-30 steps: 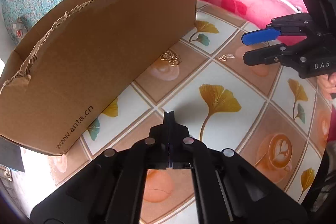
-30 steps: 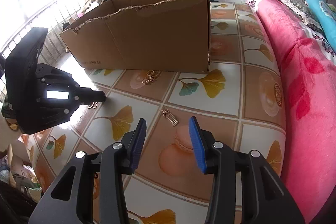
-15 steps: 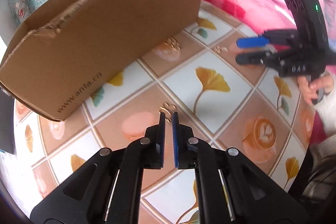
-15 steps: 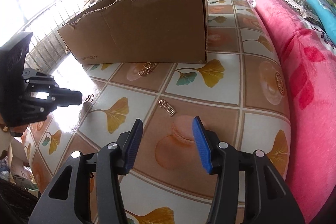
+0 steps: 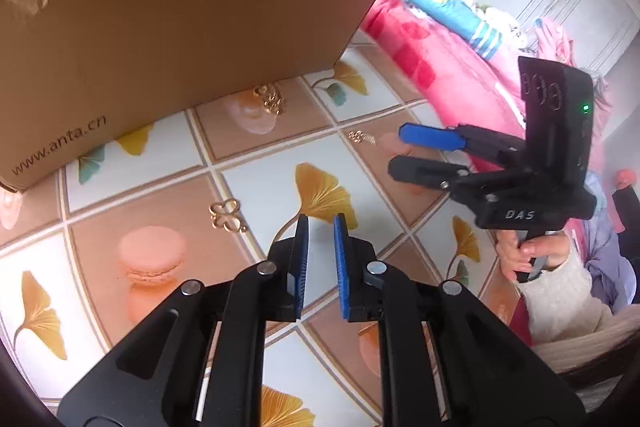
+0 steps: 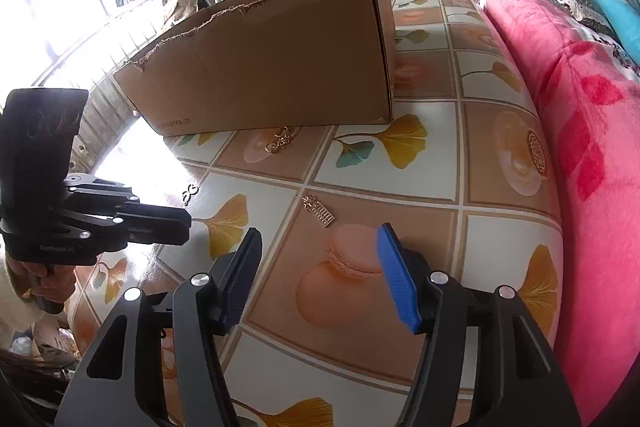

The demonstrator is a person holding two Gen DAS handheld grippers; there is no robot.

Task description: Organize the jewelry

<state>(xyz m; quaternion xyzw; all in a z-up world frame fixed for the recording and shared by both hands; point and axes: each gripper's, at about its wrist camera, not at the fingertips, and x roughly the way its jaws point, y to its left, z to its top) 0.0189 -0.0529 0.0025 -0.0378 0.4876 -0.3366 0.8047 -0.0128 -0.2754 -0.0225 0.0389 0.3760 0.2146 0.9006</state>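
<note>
On the tiled surface, just ahead of your right gripper, lies the small gold bar-shaped charm. Its long axis runs diagonally in the right wrist view, from upper left to lower right, and the ornate end points up-left, toward the cardboard box. Your right jaws stand apart with nothing between them, and they have just been opening wider. The charm is thin and lies flat, so I think the pads may slide over it or push it away if you come down across its length; you should turn the wrist so the pads close across the narrow side.

Your left gripper is open only a little and empty, and its jaws have just been parting. The gold clover piece lies a bit to the left of its fingertips, not between them, so closing now would catch nothing. A third gold cluster rests right at the foot of the box wall; the wall could block one finger there.
</note>
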